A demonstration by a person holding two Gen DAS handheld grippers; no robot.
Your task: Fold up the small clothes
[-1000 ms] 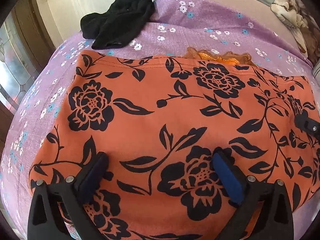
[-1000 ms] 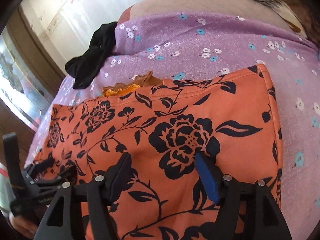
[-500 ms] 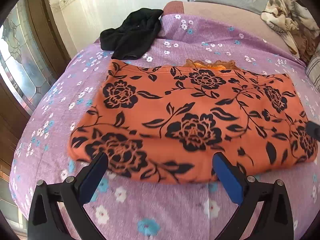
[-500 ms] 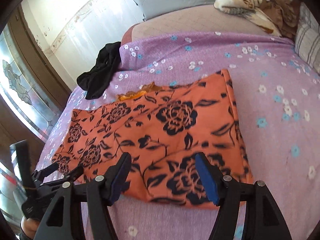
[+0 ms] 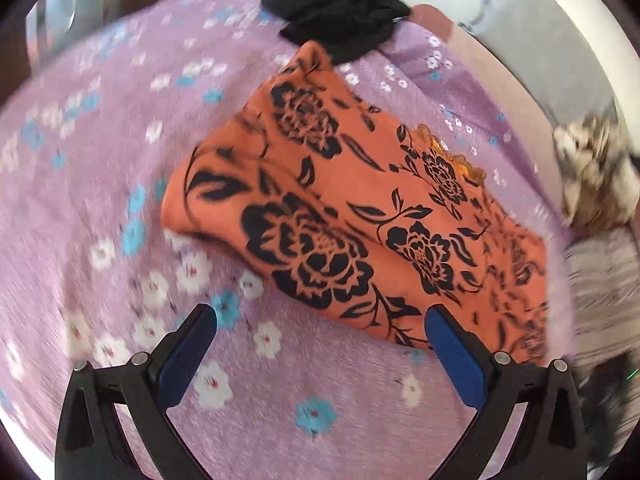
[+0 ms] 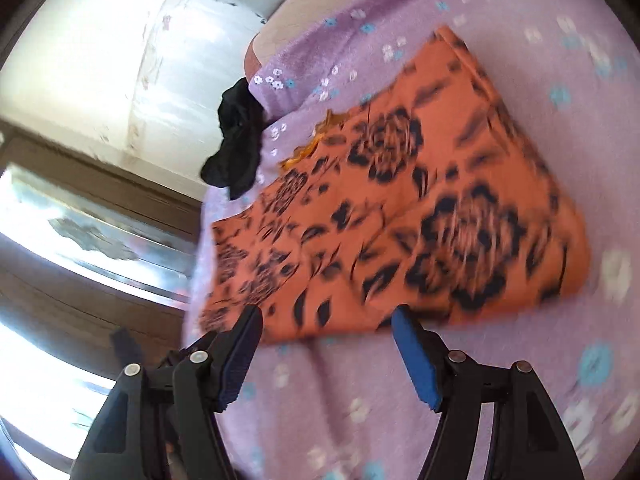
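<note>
An orange garment with black flowers [image 5: 360, 208] lies folded flat on the purple flowered bedspread [image 5: 100, 160]; an orange lace trim [image 5: 460, 156] peeks out at its far edge. It also shows in the right wrist view [image 6: 400, 208]. My left gripper [image 5: 320, 336] is open and empty, just short of the garment's near edge. My right gripper [image 6: 326, 344] is open and empty, at the garment's near edge and tilted. Both views are blurred.
A black garment [image 5: 340, 16] lies bunched at the far edge of the bed, also in the right wrist view [image 6: 236, 136]. A beige patterned blanket [image 5: 596, 176] and a grey striped pillow [image 5: 604, 280] sit at the right. A window and wooden frame [image 6: 80, 240] stand left.
Both grippers pulled back off the orange garment toward the near side and have swung and tilted; they stayed open. The garment lies where it was.
</note>
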